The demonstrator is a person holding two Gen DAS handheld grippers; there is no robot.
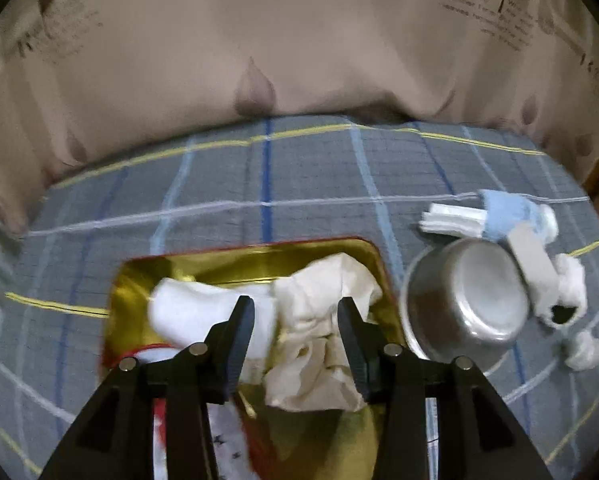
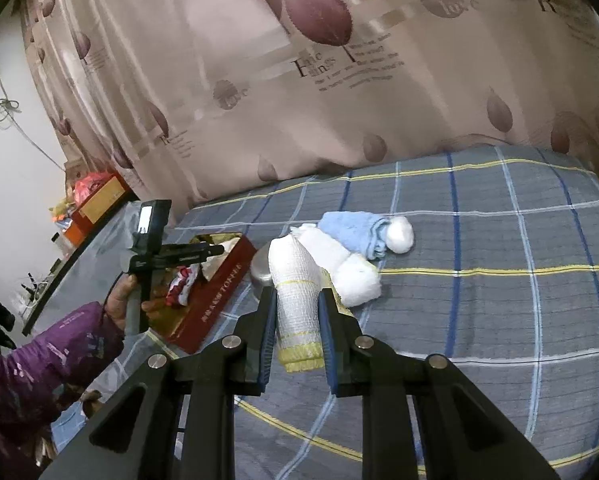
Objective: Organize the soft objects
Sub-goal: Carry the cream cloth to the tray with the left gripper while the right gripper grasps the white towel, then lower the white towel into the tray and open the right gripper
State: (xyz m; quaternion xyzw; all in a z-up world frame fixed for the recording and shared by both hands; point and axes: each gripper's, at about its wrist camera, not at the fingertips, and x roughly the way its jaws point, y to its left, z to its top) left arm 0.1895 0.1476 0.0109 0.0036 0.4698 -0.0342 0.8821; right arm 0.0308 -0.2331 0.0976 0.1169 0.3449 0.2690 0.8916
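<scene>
Only the right wrist view shows a purple sleeve (image 2: 51, 344).

Across the top, a beige curtain (image 2: 299, 92) printed with mauve leaves and lettering, below it a grey plaid bedsheet (image 2: 479, 280), and at far left a cluttered dark shelf (image 2: 59, 276) with orange boxes (image 2: 95, 200).

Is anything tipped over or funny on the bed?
Yes. The metal bowl lies tipped on its side on the checked bedsheet, right beside the red tin, with rolled cloths around it. A hard bowl looks odd among soft things.
</scene>
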